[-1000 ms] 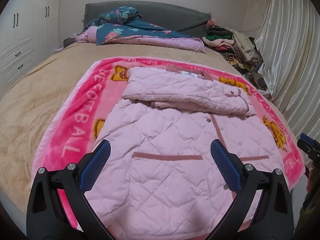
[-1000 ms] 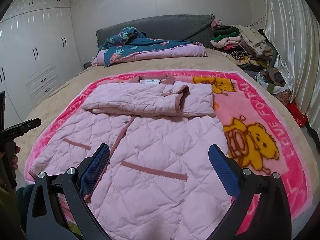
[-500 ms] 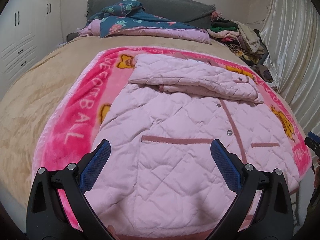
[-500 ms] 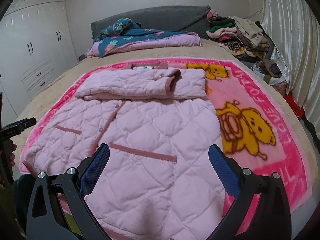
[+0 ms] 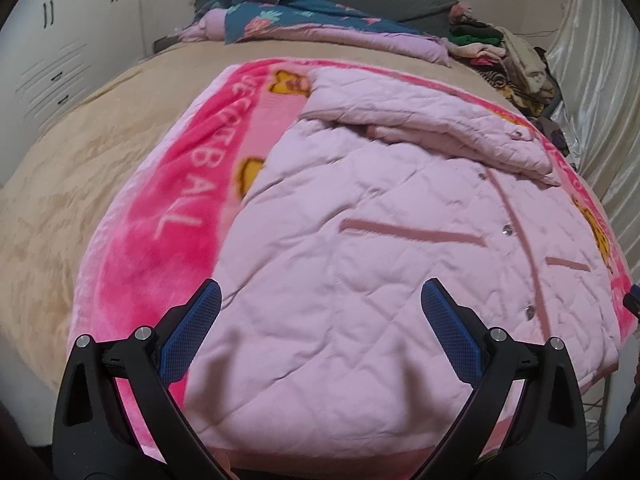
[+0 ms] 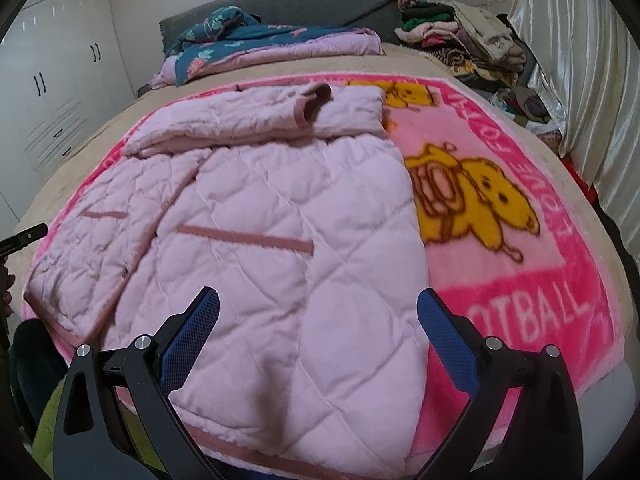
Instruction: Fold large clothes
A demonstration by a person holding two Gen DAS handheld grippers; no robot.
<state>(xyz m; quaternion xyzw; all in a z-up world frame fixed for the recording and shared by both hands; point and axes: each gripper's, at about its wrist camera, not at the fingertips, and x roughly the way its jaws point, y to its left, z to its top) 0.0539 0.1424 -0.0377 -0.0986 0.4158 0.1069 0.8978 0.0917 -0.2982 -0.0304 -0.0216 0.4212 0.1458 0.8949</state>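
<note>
A pale pink quilted jacket (image 5: 360, 248) (image 6: 260, 232) lies flat, front up, on a pink cartoon blanket (image 5: 160, 216) (image 6: 520, 300) across the bed. Both sleeves are folded over its chest (image 5: 432, 124) (image 6: 256, 120). My left gripper (image 5: 320, 304) hangs open just above the jacket's left hem corner, nothing between its blue pads. My right gripper (image 6: 318, 308) is open over the jacket's right hem corner, also holding nothing. The tip of the other gripper shows at each view's edge (image 5: 632, 304) (image 6: 24, 236).
A dark floral quilt (image 5: 288, 12) (image 6: 248, 40) is bunched by the grey headboard. A pile of folded clothes (image 5: 508, 56) (image 6: 460, 36) sits at the far right corner, by a shiny curtain (image 6: 568, 64). White wardrobes (image 6: 56, 88) stand to the left. Tan bedsheet (image 5: 60, 184) surrounds the blanket.
Both grippers have dropped lower and come in towards the jacket's hem, so the garment fills more of each view. Both jaws stay open. The jacket has not moved.
</note>
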